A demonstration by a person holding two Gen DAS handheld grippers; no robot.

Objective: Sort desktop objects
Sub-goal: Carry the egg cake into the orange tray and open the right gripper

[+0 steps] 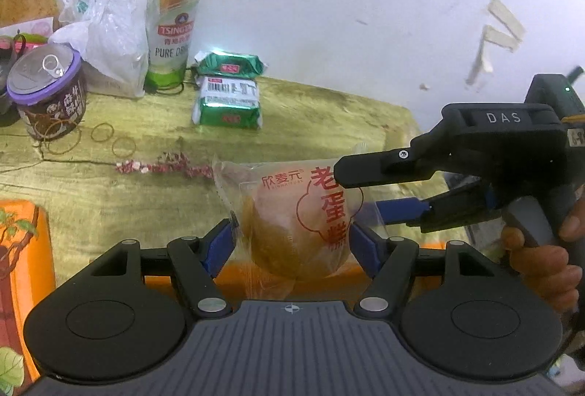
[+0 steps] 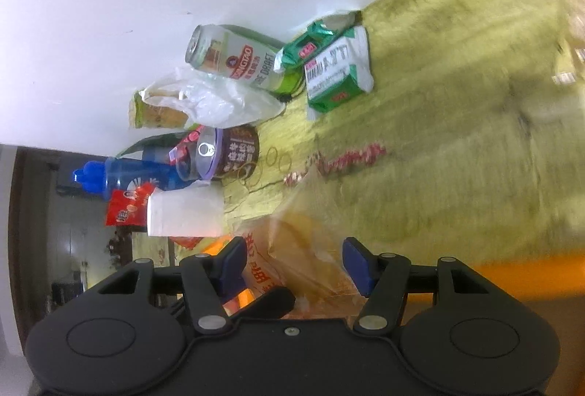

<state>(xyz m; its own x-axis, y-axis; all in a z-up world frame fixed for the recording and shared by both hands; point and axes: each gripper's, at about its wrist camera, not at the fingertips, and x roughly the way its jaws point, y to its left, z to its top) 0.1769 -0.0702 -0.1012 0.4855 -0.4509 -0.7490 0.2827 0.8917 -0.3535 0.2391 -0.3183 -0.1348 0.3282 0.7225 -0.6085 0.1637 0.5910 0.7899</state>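
Clear crinkly plastic packet w/ a round golden-brown cake inside, red Chinese print on the film, sits between the blue pads of the left claw, clamped on both sides, held up over the yellow-green woven cloth surface and an orange edge below. Printed characters run top to bottom, so packet stands roughly upright, long axis vertical, sealed crimped edge at upper left.

Right claw, black plastic w/ blue tip, comes in from the right; its fingers lie one above, one below the packet's right edge. In the right wrist view the claw is apart w/ the packet in the gap; can't tell if the pads touch the film.

Further back, near the white wall: tall green-white aluminium beer can upright, two shiny green foil packs flat, crumpled white plastic bag, short brown tin w/ purple rim and pull-tab lid, thin rubber bands loose on the cloth, pink-red beaded strand just beside the packet.
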